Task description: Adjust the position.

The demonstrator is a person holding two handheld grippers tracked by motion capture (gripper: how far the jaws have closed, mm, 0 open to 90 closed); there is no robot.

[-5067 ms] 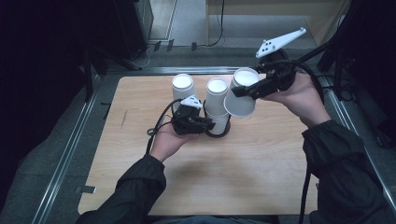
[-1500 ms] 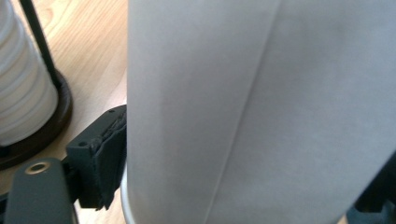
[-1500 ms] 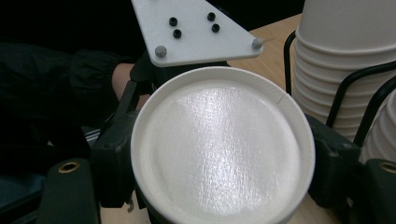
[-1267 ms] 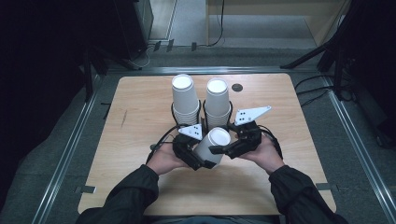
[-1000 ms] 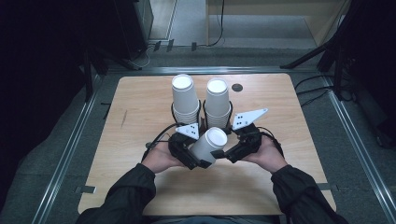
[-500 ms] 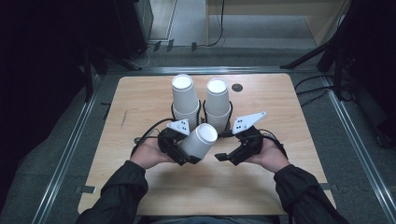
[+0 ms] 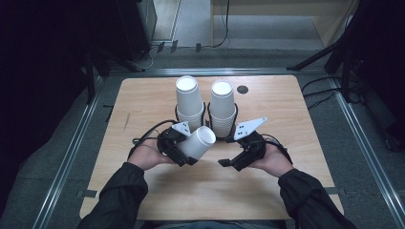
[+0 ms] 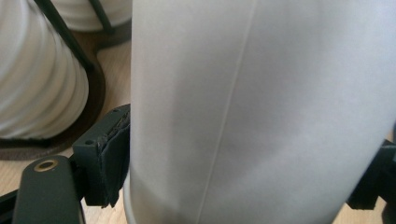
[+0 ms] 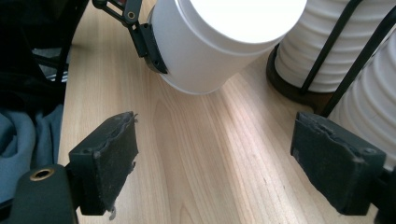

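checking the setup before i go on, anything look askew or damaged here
Nothing is spilled or broken. One white paper cup is tipped over at a slant, off the table, but that is because the left claw is shut on it. The two cup stacks stand upright in their wire holders. The right claw is open and empty; its pads look frayed.

Left hand-held gripper (image 7: 184, 151) clamps a tilted white cup (image 7: 198, 142); right hand-held gripper (image 7: 228, 163) gapes.

Bare tabletop (image 7: 267, 191) lies open ahead of the right gripper (image 7: 230, 163), while two cup stacks (image 7: 223, 109) block the way just beyond it.
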